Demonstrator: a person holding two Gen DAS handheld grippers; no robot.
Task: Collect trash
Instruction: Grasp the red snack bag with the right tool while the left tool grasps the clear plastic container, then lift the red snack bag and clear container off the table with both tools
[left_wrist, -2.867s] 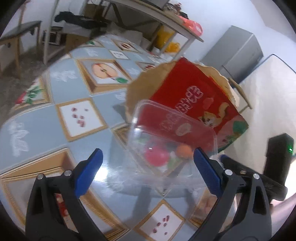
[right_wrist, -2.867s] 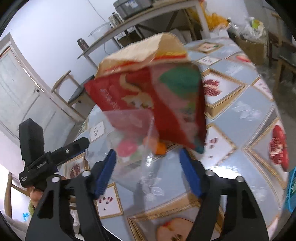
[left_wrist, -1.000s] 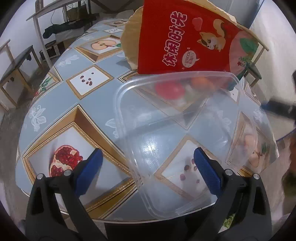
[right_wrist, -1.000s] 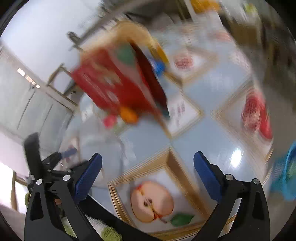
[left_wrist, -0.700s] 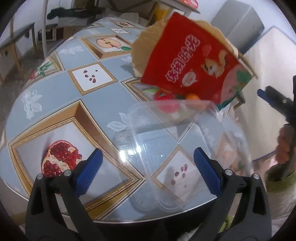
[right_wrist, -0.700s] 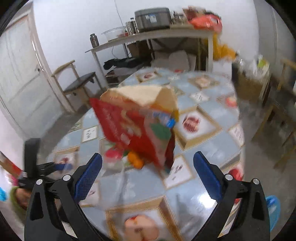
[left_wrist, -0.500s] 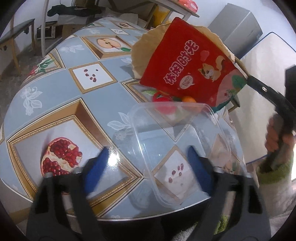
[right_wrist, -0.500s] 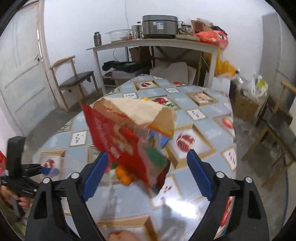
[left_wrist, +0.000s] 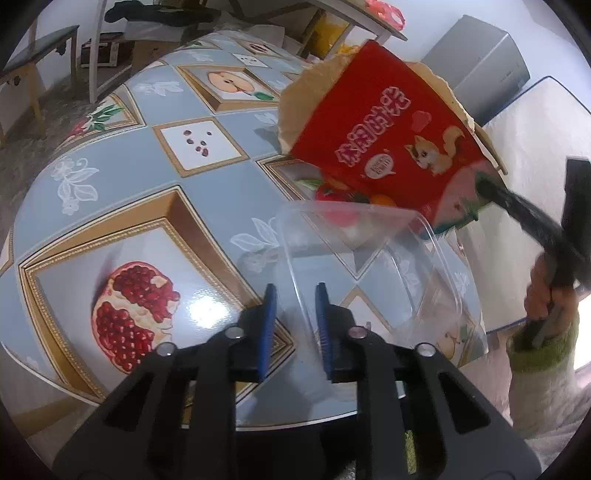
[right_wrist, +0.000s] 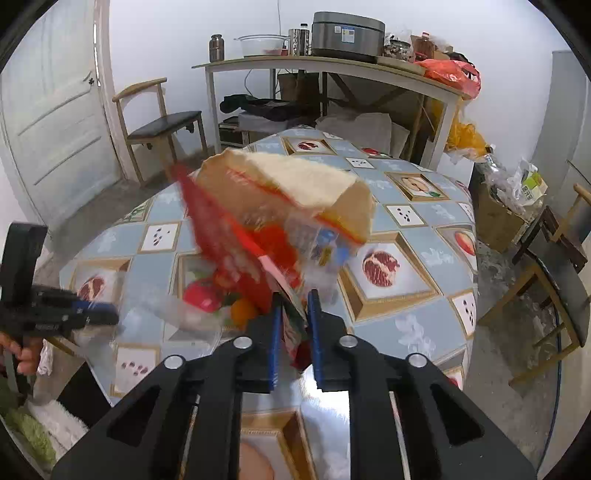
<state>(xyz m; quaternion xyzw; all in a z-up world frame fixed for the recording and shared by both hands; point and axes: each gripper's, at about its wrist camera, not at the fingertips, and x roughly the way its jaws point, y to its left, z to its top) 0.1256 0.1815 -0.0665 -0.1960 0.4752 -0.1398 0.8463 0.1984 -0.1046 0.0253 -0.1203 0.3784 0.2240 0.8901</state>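
My left gripper (left_wrist: 293, 325) is shut on the near rim of a clear plastic container (left_wrist: 369, 266) and holds it tilted above the table. My right gripper (right_wrist: 293, 332) is shut on the lower corner of a red paper bag (right_wrist: 266, 229) with a tan inside, held tilted over the table. In the left wrist view the red bag (left_wrist: 388, 147) hangs just beyond the container. A red ball (right_wrist: 201, 295) and an orange ball (right_wrist: 242, 312) lie on the table under the bag, beside the container (right_wrist: 166, 314).
The round table (left_wrist: 110, 192) has a blue cloth with fruit pictures. A chair (right_wrist: 162, 125) and a loaded side table (right_wrist: 332, 74) stand behind it. A cardboard box of rubbish (right_wrist: 506, 206) and another chair (right_wrist: 554, 273) are on the right.
Both grippers have closed: the left onto the clear container's rim, the right onto the red bag's corner. The bag has tipped up.
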